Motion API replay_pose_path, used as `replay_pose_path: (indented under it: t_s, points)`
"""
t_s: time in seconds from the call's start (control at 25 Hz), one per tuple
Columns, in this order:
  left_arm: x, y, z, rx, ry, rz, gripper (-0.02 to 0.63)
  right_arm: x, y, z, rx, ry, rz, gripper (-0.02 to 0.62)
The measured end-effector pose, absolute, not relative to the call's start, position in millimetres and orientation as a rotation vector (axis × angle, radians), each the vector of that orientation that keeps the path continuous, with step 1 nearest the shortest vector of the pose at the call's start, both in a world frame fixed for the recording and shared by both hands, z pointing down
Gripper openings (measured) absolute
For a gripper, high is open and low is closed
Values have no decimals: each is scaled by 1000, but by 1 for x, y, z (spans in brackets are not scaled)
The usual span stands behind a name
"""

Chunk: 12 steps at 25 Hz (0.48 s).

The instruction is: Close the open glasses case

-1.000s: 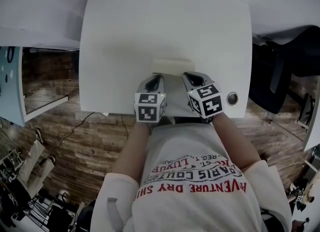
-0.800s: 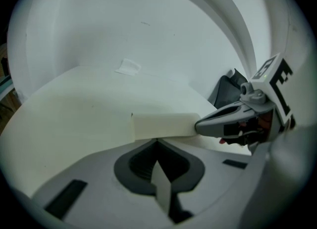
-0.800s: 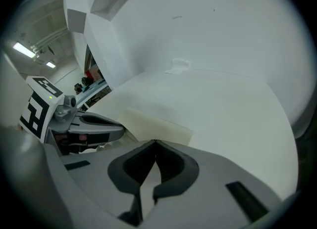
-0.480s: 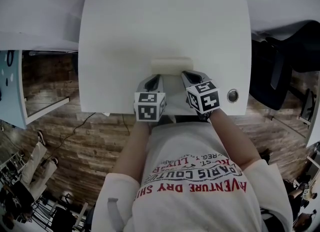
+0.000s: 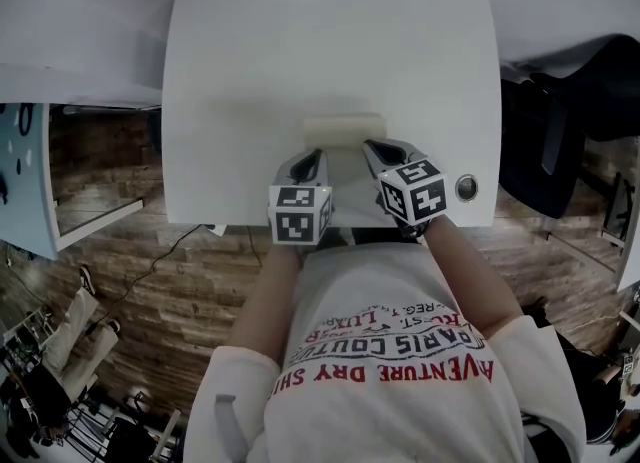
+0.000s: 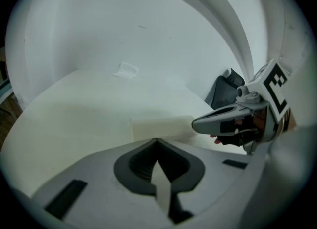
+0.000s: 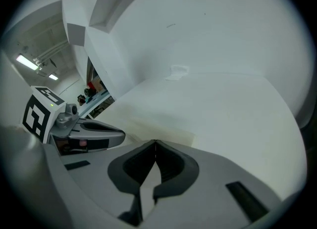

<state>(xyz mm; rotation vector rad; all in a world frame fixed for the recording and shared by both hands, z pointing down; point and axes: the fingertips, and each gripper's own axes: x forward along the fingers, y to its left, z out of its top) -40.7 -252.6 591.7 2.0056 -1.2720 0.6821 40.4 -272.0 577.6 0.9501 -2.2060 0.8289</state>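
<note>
Since a second ago my right tongs (image 5: 374,148) have edged slightly to the right. The left tongs (image 5: 312,157) have barely shifted, and the glasses case (image 5: 344,129) sits where it was. It is a pale cream block on the white table (image 5: 250,101), just beyond both tips and roughly centred between them.

Both tongs are pinched together at the tips with nothing between them, and neither appears to touch the case. From these angles I cannot make out the hinge line or how far the lid stands up.

I judge the case to be light and rigid, a smooth-skinned clamshell that may skate across the slick table if pushed from one side only. I would steady the base with one pair of tongs and press the other on the lid's free long edge, away from the hinge. Squeezing the shell is probably unnecessary.
</note>
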Motion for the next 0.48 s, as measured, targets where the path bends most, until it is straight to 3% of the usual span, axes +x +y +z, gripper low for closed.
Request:
replay_pose_path:
  t_s: [0.48]
  points:
    - [-34,-270,462,2310,-1351,479,-3,39,-277,444,1200,-2472,517,12]
